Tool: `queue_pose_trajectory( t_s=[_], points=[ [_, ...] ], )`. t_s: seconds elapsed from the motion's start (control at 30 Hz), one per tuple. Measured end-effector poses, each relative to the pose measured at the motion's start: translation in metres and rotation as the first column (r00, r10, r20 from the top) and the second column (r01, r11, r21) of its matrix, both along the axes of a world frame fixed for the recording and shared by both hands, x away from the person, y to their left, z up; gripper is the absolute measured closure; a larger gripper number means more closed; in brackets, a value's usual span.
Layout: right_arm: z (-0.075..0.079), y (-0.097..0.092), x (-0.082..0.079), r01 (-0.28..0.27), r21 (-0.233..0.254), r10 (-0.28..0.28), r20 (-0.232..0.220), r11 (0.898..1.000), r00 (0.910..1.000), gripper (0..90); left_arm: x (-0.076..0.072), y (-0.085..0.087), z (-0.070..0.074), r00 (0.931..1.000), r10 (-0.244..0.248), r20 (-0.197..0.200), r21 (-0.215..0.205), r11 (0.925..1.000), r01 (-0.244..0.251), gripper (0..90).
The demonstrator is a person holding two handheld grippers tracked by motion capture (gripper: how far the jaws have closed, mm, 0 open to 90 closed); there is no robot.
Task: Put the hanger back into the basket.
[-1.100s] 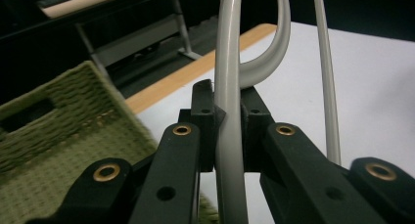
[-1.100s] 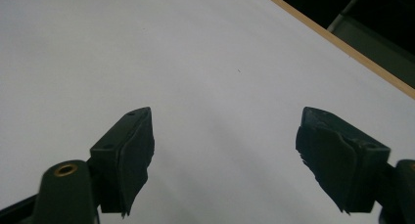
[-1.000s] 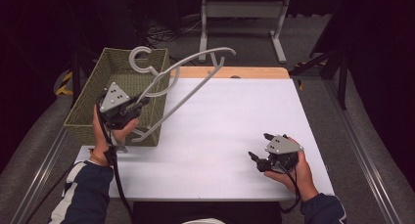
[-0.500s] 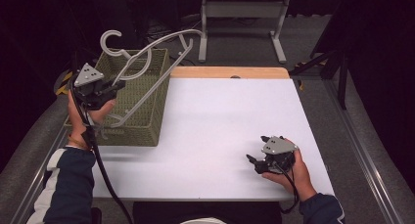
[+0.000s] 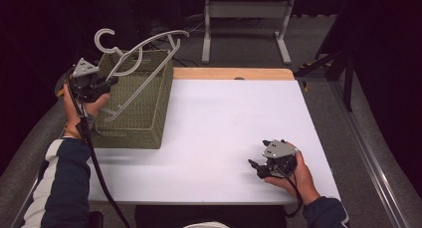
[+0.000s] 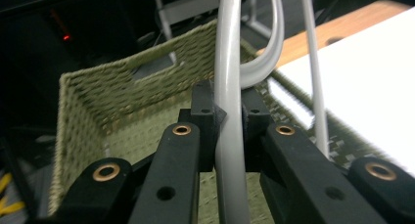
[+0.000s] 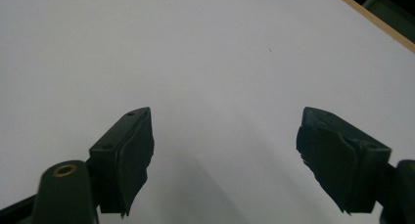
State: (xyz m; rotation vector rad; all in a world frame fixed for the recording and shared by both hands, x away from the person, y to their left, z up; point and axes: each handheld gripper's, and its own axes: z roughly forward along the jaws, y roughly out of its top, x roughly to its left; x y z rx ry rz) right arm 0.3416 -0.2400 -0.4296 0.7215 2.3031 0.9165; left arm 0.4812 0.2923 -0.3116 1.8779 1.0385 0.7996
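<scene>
Left gripper [image 6: 227,114] clamps a grey hanger [image 5: 142,51] above, seemingly clear of, the woven basket [image 5: 144,113]; right gripper [image 7: 225,155] rests agape on the table [image 5: 224,118].

Basket [image 5: 142,106] is olive woven fibre w/ a rough, matt weave; the hanger [image 5: 144,49] looks like smooth pale grey plastic, slight sheen; table [image 5: 224,133] top is a flat matt white sheet w/ a light wood strip at the far edge. Gripper jaws look matt black plastic w/ brass-coloured rivets, pads [image 7: 132,150] rubbery and a bit ragged at the edges.
</scene>
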Motion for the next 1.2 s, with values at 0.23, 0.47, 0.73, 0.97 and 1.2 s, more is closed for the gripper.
queue_pose_trajectory(
  t_s=[0.23,0.47,0.73,0.97,1.2],
  points=[
    [-0.003,0.003,0.000,-0.017,-0.018,0.017,-0.013,1.000,0.9998,22.3,0.016,0.005,-0.014,0.9955,0.039,-0.087,0.053,0.9980,-0.034,80.0],
    [-0.004,0.004,0.000,-0.024,-0.021,0.023,-0.020,0.999,0.9995,22.3,0.025,0.009,-0.024,0.9855,0.095,-0.140,0.108,0.9909,-0.081,79.0],
    [-0.005,0.005,0.000,-0.027,-0.034,0.026,-0.029,0.999,0.9992,22.3,0.033,0.019,-0.040,0.9673,0.142,-0.210,0.160,0.9810,-0.109,61.9],
    [-0.006,0.006,0.000,-0.032,-0.042,0.031,-0.037,0.999,0.9988,22.2,0.036,0.023,-0.035,0.9510,0.190,-0.244,0.205,0.9686,-0.141,33.8],
    [-0.006,0.006,0.000,-0.031,-0.043,0.029,-0.033,0.999,0.9990,22.2,0.025,0.021,-0.024,0.9705,0.177,-0.164,0.115,0.9805,-0.159,24.1]
  ],
)
